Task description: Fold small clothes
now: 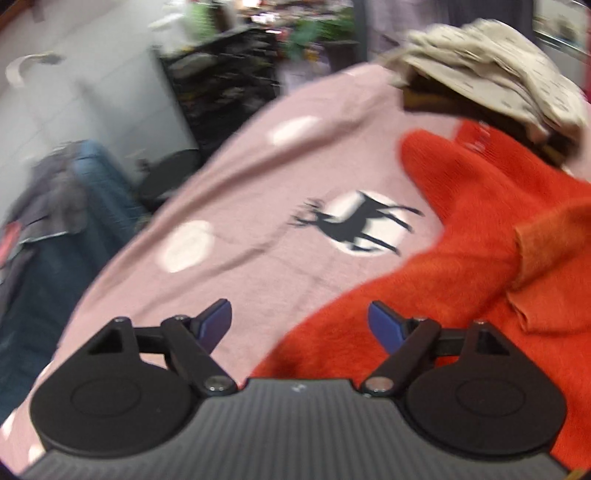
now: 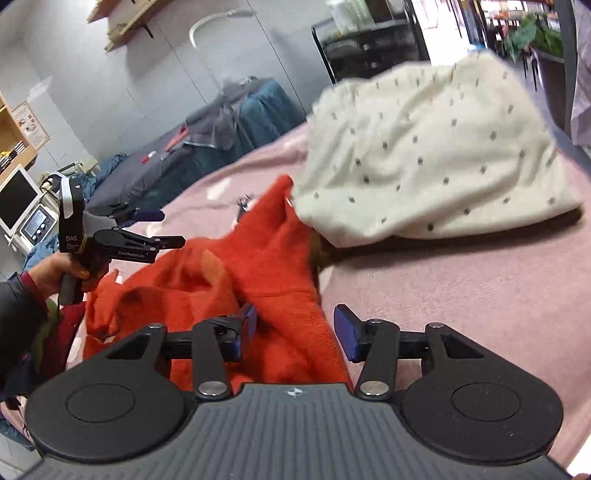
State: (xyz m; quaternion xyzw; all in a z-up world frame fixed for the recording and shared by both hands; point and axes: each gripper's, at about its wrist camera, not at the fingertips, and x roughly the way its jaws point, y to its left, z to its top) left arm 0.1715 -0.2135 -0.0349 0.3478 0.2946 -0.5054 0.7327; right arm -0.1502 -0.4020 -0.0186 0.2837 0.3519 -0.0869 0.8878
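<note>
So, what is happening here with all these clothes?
A person holds a gripper in each hand above a pink blanket. A crumpled orange sweater lies on it, partly under a cream dotted garment. The left gripper and the right gripper are both open and hold nothing. No fold is made yet.

Walls: pale grey panels (image 2: 122, 92), plain, with faint vertical seams.
Shelving: a light wooden wall shelf (image 2: 122, 26) on black brackets, high on the wall; a wooden bookcase (image 2: 14, 140) at the left edge.
Rack: a black metal shelving unit (image 2: 369, 48) against the far wall, its contents blurred.
Low furniture: a teal-covered couch or bench (image 2: 266, 107) with grey fabric draped over it.
Screen: a white-framed monitor (image 2: 16, 199) beside a small white device.
Plants: green foliage (image 2: 532, 37) at far right.
Light: even, indoor; brighter toward the upper right.
</note>
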